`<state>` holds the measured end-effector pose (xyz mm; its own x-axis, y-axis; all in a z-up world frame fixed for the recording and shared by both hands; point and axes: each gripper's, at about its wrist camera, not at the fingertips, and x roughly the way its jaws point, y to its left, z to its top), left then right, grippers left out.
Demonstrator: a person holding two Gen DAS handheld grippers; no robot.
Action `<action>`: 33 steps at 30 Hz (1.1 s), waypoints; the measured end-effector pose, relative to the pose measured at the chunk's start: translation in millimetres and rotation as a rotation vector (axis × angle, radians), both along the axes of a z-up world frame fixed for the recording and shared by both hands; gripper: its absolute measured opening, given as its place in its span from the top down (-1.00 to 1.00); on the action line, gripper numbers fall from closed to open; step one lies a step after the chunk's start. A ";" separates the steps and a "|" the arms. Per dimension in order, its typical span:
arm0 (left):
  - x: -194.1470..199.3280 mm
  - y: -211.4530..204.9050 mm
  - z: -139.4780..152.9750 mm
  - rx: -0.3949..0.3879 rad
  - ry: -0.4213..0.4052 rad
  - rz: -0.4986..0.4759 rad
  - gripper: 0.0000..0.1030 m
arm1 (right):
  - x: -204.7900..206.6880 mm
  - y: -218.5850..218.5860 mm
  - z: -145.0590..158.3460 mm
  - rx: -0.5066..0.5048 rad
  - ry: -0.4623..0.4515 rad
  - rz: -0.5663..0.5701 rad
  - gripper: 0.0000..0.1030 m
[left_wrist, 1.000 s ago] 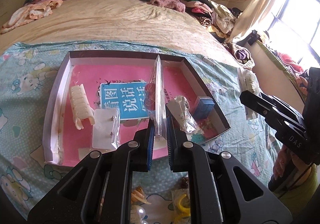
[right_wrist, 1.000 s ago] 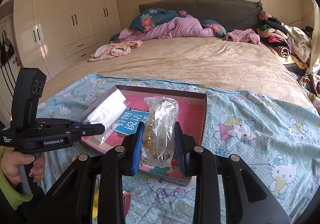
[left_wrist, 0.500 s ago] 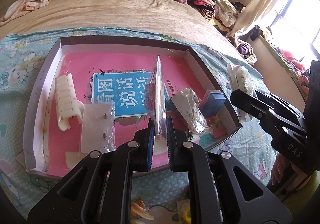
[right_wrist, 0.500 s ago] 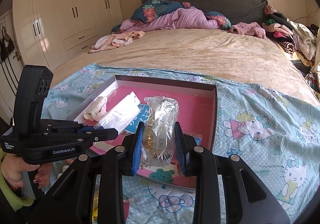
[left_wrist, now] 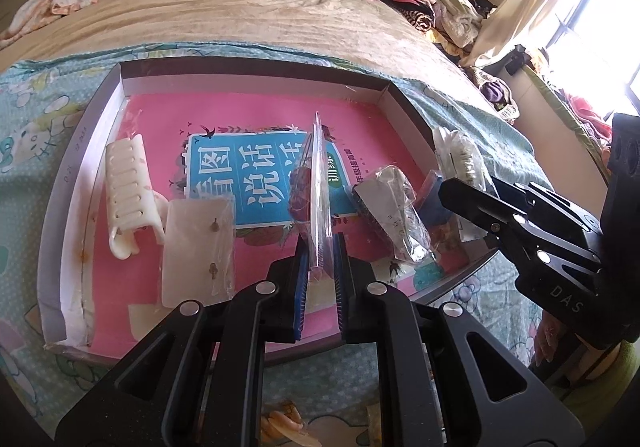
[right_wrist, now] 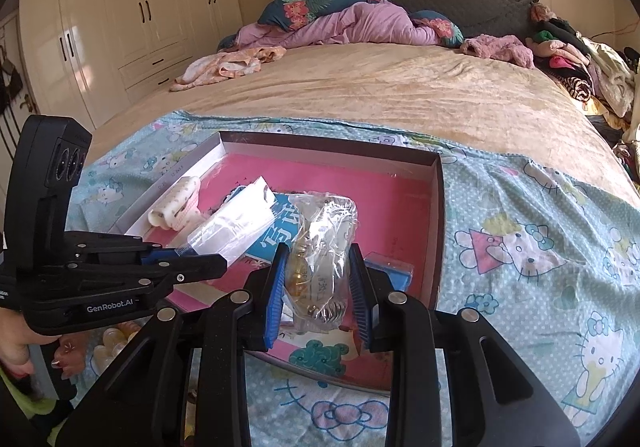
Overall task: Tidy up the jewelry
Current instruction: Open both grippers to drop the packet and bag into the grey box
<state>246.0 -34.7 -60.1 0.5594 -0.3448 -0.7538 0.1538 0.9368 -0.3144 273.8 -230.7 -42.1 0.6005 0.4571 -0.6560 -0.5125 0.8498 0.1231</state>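
Two grippers are being seen, each clamped on one clear bag: the left gripper (left_wrist: pixel 320 259) is being kept pinched together on a flat zip bag (left_wrist: pixel 316 183) standing edge-on between its pads, and the right gripper (right_wrist: pixel 318 279) is being kept closed on a crumpled bag of gold jewelry (right_wrist: pixel 320 247). One shallow box (left_wrist: pixel 72 183) is lying just ahead of and below both tools, with one white hair claw (left_wrist: pixel 128 191), one earring card (left_wrist: pixel 196 247) and one blue box (right_wrist: pixel 390 271) being held inside. Compared with a second earlier, both bags are being carried lower over the box.
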 end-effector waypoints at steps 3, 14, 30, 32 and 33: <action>-0.2 0.3 -1.5 0.003 0.002 0.001 0.89 | 2.4 1.5 -5.7 -0.008 0.010 -0.002 0.45; 0.7 0.5 -4.9 0.008 0.008 0.002 0.89 | 3.2 1.1 -19.0 -0.043 0.013 -0.021 0.43; 0.3 0.5 -6.0 0.011 0.006 0.004 0.89 | -10.6 -10.3 -6.6 -0.014 -0.012 -0.048 -0.13; -0.1 0.6 -6.5 0.014 0.006 0.007 0.89 | -14.0 -13.7 -3.6 -0.005 -0.016 -0.058 -0.29; -0.5 0.6 -6.2 0.014 0.006 0.009 0.89 | -15.9 -15.7 -2.3 -0.001 -0.019 -0.064 -0.36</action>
<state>245.6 -34.1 -66.3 0.5577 -0.3293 -0.7619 0.1436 0.9424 -0.3022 257.9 -246.5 -44.4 0.6406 0.4172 -0.6447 -0.4595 0.8809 0.1135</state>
